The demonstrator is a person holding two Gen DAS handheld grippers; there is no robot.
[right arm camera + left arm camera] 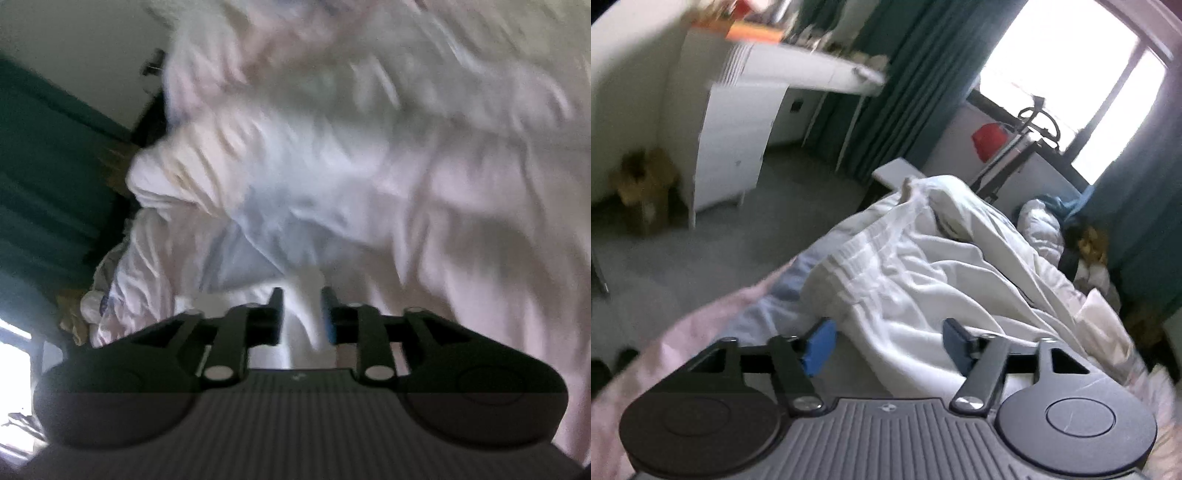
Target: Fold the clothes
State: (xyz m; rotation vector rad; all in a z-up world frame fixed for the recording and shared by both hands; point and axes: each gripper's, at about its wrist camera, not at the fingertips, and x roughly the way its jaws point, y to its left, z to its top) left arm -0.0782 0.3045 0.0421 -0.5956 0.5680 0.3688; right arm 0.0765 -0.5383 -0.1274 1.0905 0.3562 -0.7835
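Observation:
A white garment with a gathered, ribbed waistband lies crumpled on the bed, stretching away from my left gripper. The left gripper is open, its blue pads wide apart, with the near edge of the garment lying between them. In the right wrist view my right gripper is shut on a fold of the white garment, which rises up from the jaws and spreads out blurred above. More rumpled pale cloth fills the rest of that view.
The bed has a pale pink sheet. A white desk and drawer unit stands across the grey floor to the left. Teal curtains and a bright window are behind. Bedding and clothes pile at the bed's far right.

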